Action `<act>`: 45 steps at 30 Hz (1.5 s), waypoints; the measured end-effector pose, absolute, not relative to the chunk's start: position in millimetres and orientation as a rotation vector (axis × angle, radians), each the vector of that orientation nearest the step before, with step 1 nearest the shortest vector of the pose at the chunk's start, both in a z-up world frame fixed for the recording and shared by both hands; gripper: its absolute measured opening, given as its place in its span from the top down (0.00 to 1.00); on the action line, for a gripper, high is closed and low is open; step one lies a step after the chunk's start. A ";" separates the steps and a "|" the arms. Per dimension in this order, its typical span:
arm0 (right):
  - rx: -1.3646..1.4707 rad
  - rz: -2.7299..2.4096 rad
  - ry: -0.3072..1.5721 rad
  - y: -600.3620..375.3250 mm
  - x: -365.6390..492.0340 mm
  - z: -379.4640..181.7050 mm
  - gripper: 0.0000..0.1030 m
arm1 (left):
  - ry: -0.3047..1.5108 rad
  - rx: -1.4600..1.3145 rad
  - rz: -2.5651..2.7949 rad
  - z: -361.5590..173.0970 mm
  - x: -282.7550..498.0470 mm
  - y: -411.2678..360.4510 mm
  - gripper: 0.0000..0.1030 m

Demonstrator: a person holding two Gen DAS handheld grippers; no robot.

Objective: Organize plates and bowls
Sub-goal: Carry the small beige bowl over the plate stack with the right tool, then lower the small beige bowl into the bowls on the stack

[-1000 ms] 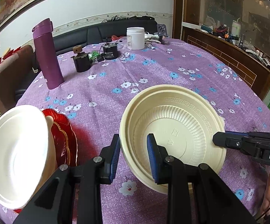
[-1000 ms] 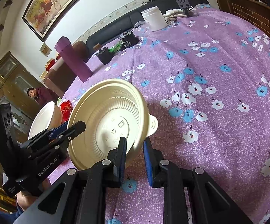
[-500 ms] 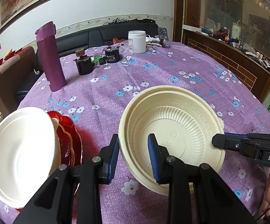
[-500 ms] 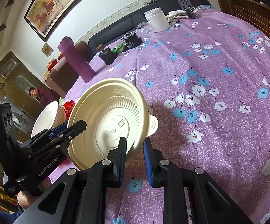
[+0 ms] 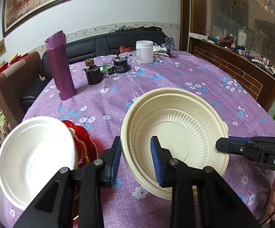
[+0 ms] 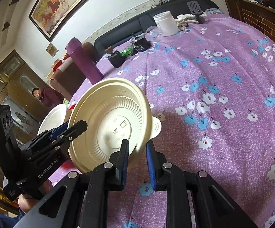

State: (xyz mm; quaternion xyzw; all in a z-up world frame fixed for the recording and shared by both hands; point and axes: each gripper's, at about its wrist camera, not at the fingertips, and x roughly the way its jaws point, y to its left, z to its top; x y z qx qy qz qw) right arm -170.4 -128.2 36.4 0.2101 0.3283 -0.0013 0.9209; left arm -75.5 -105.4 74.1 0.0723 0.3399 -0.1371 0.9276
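Cream ribbed plastic bowl (image 5: 177,134) hangs tilted above the purple flowered surface (image 5: 156,83), its rim pinched at nine o'clock by the left claw (image 5: 136,158) and at three o'clock by the right claw (image 6: 136,160), both narrowed onto it. Risk: thin, flexible rim could buckle or slip if either hand pulls unevenly, dropping it. It looks light, with a key-pattern band; it may be two nested. White round bowl (image 5: 34,161) sits on red scalloped plates (image 5: 84,144) at eight o'clock.
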 end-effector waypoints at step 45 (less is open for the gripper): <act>0.300 0.266 0.696 -6.2 -70.4 86.1 0.80 | 0.590 -0.017 -0.013 122.5 -90.3 46.3 0.67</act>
